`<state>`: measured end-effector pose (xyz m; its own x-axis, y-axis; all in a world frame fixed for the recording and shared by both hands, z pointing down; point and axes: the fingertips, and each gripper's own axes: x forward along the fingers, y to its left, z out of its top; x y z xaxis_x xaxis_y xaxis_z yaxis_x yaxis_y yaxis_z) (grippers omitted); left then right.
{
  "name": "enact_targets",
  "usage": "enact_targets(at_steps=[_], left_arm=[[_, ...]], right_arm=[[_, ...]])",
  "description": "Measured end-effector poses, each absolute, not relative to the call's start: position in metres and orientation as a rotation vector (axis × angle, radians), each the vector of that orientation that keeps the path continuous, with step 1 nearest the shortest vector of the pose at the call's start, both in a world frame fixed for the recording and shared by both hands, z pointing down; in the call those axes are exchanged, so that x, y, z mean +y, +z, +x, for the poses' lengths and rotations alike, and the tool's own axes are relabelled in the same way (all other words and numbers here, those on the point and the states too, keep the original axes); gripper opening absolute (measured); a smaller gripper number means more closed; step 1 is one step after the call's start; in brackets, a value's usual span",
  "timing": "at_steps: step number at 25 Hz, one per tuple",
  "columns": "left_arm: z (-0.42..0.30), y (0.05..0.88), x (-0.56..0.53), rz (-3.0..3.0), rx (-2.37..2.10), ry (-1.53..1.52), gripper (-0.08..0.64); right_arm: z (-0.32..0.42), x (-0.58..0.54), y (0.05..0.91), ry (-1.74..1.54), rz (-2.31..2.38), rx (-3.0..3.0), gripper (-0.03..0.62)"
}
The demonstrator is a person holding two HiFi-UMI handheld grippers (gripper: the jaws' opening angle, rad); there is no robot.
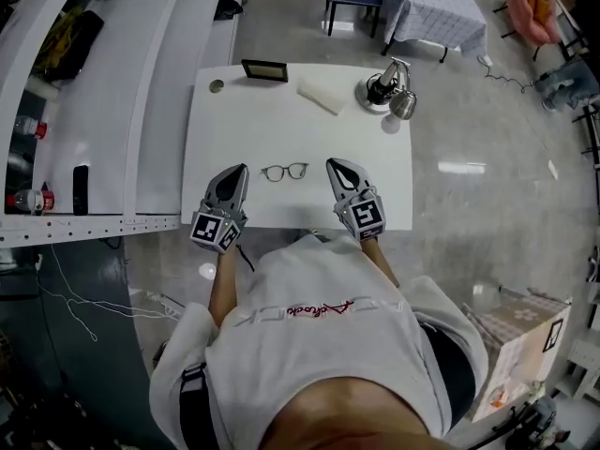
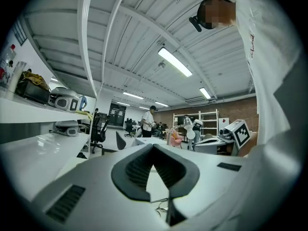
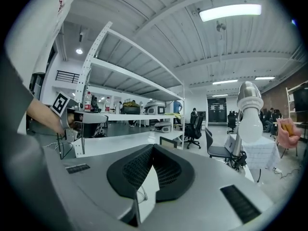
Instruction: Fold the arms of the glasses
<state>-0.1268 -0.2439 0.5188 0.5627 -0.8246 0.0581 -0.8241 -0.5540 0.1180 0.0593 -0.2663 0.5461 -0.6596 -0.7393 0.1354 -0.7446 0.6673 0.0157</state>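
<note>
Glasses [image 1: 284, 172] lie on counter [image 1: 281, 125], between claws, touching neither. Left claw [image 1: 238, 171] pinched closed, empty. Right claw [image 1: 335, 165] closed, empty. Arms too small to read; folding probably not begun.

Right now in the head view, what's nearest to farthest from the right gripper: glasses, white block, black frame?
From the right gripper:
1. glasses, just left of it
2. white block, straight ahead
3. black frame, far back, to the left
</note>
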Motion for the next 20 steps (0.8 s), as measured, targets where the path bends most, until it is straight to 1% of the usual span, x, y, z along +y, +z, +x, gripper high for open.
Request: enact_targets(at_steps=[9, 20], left_arm=[[-0.151, 0.554, -0.255, 2.562, -1.435, 0.087, -0.008], [-0.162, 0.639, -0.255, 2.449, -1.261, 0.235, -0.008]], right_arm=[[0.054, -0.291, 0.587, 0.227, 1.194, -2.699, 0.017], [0.051, -0.27, 0.669, 0.437, 1.17, -2.553, 0.017]])
